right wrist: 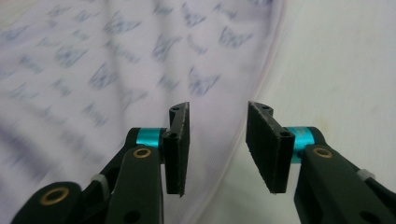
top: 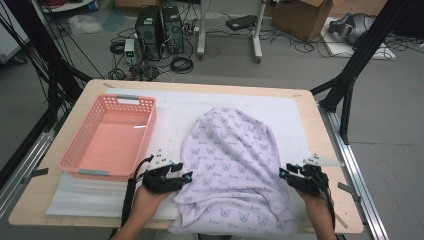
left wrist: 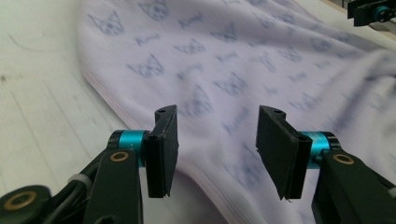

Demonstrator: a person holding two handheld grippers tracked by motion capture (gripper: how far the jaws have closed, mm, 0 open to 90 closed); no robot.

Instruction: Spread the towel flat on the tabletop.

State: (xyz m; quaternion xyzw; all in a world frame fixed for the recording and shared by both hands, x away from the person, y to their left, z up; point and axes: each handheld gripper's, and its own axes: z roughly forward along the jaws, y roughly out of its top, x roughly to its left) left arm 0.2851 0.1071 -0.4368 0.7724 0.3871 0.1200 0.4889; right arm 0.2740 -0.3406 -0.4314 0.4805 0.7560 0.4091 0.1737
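A pale lilac cloth (top: 232,165) printed with small blue cat faces lies spread on the white mat, its near end hanging over the table's front edge. My left gripper (top: 186,176) sits at the cloth's left edge with its jaws apart and nothing pinched; in the left gripper view the cloth (left wrist: 243,70) lies beneath and beyond the jaws. My right gripper (top: 285,172) is at the cloth's right edge, jaws also apart. In the right gripper view the hem of the cloth (right wrist: 116,60) runs just under the gap between the pads, untouched.
A pink plastic basket (top: 80,165) stands empty at the left of the table. The white mat (top: 175,107) covers most of the wooden tabletop (top: 320,135). Black frame posts rise at both sides; computers, cables and boxes lie on the floor beyond.
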